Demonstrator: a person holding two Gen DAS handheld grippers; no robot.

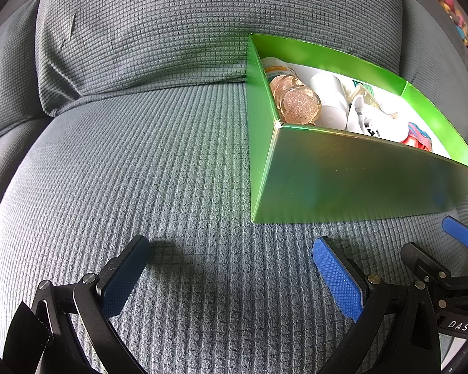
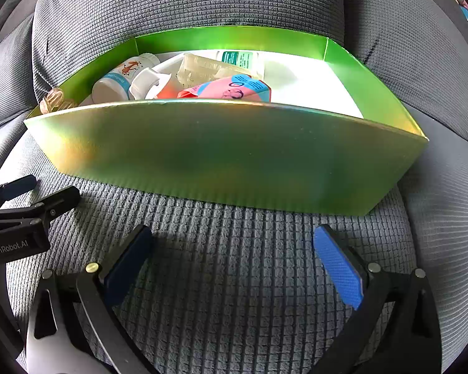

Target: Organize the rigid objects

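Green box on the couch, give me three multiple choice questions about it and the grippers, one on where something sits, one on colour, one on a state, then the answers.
1. Where in the green box does the glittery peach bottle lie?
A. left end
B. right end
C. outside it

2. What colour are the gripper pads?
A. red
B. blue
C. white

3. How is the right gripper?
A. shut on a bottle
B. shut, empty
C. open, empty

Answers: 1 A, it rests against the left wall in both views. 2 B, the textured pads show blue. 3 C, its fingers stand wide apart over the grey cushion with nothing between them.
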